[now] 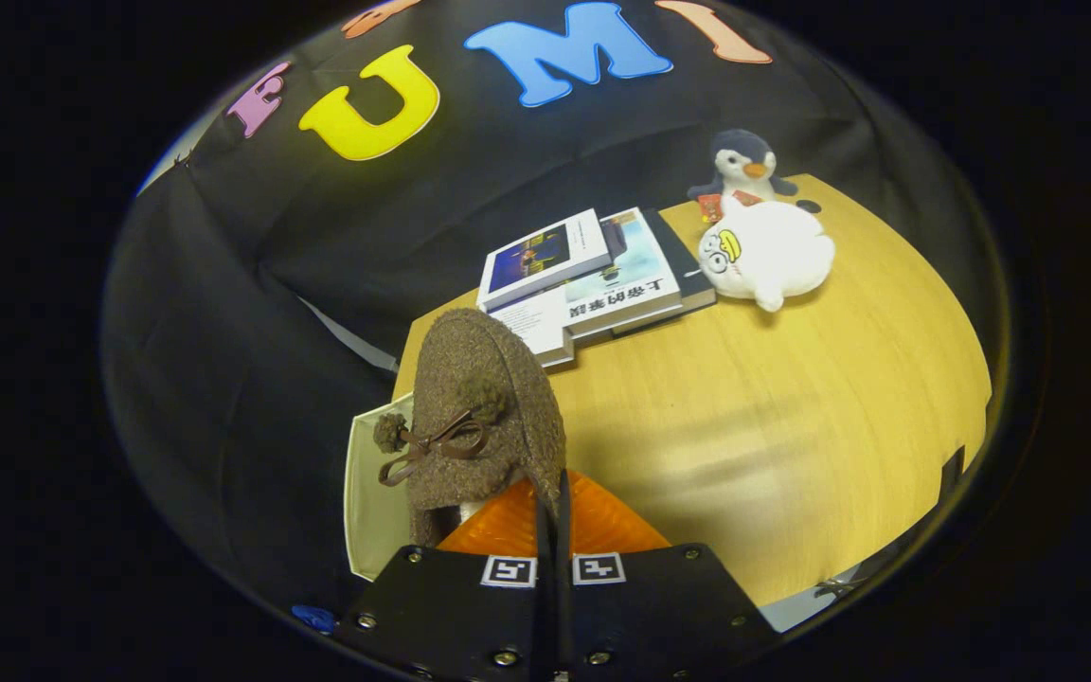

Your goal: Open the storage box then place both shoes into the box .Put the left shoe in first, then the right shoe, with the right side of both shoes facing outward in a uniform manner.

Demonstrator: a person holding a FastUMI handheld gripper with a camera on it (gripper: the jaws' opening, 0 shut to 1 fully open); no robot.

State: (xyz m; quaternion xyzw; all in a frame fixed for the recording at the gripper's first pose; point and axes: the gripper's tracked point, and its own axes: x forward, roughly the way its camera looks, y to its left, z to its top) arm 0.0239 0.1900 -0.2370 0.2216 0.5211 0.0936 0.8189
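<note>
Presently the tongs [553,530] are pressing together on the edge of a brown fuzzy shoe [484,417], the two fingers nearly meeting with only a thin strip of the shoe's collar between them. The shoe is hanging clear of the bench [792,417], its long axis running straight ahead from the tongs toward 12 o'clock, toe pointing away, its bow and pompom turned toward 9 o'clock. A pale storage box [370,493] is peeking out beneath the shoe at about 10 o'clock from the fingertips, just off the bench's near corner. Further off, at 1 o'clock, a stack of books [593,275], a white plush toy [768,251] and a penguin plush [744,163] are sitting. The next move probably calls for lowering the shoe leftward into the box.
</note>
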